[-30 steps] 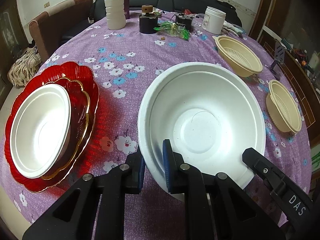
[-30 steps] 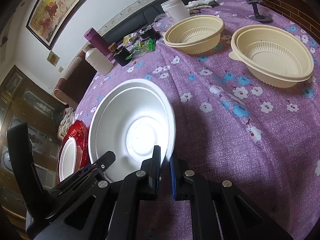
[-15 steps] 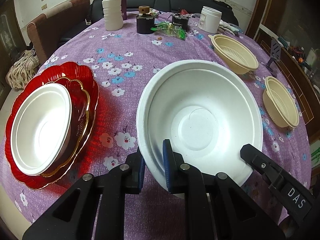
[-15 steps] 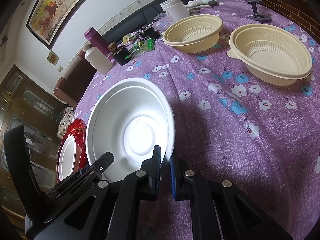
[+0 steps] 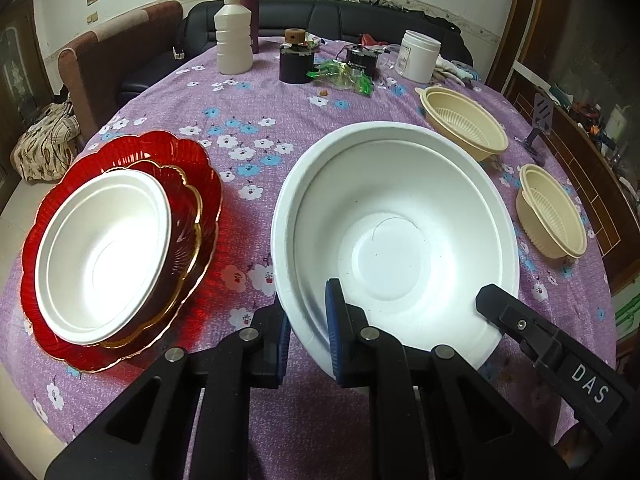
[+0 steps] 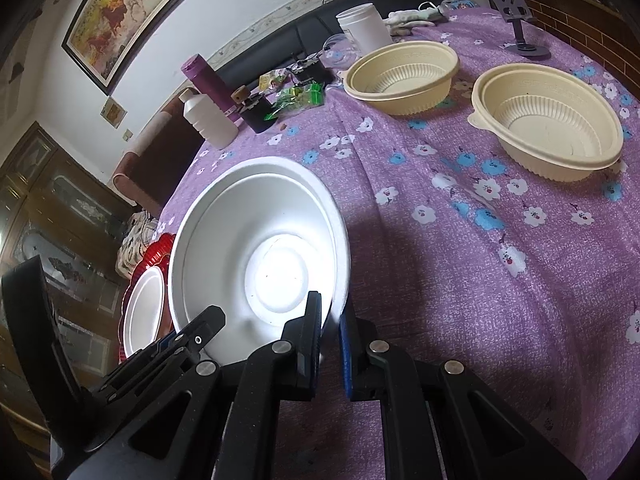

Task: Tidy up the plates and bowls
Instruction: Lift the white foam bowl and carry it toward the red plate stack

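Left claw and right claw pinching big white bowl rim.

Two white foam bowls, two red scalloped glass plates left of the larger foam bowl, two beige ribbed plastic bowls right of it.

red plates mostly hidden behind white bowl, label on jar unreadable

Bare tablecloth lies between red plate stack and cream bowls
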`<state>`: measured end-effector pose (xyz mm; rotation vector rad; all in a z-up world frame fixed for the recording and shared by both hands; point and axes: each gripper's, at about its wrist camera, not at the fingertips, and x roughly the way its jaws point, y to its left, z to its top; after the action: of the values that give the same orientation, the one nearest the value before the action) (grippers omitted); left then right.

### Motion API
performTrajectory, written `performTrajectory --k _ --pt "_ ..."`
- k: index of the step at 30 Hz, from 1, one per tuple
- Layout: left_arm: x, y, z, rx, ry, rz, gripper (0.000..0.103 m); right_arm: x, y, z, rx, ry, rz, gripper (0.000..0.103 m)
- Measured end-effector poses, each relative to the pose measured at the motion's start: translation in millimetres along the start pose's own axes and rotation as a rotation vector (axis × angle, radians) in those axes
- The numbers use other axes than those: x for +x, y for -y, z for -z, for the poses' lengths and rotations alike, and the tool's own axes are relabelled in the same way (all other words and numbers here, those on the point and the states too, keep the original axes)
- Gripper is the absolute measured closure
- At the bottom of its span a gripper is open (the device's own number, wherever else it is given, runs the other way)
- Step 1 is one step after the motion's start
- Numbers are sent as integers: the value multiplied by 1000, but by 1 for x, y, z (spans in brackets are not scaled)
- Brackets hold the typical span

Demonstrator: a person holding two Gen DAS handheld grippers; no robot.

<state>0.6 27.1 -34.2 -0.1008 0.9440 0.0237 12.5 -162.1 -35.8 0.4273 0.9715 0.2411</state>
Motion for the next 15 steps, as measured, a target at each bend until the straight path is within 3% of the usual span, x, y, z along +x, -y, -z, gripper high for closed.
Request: performTrajectory --k 15 --pt "-17 -14 -1 -23 42 1 89 -6 -19 -3 -35 14 -27 95"
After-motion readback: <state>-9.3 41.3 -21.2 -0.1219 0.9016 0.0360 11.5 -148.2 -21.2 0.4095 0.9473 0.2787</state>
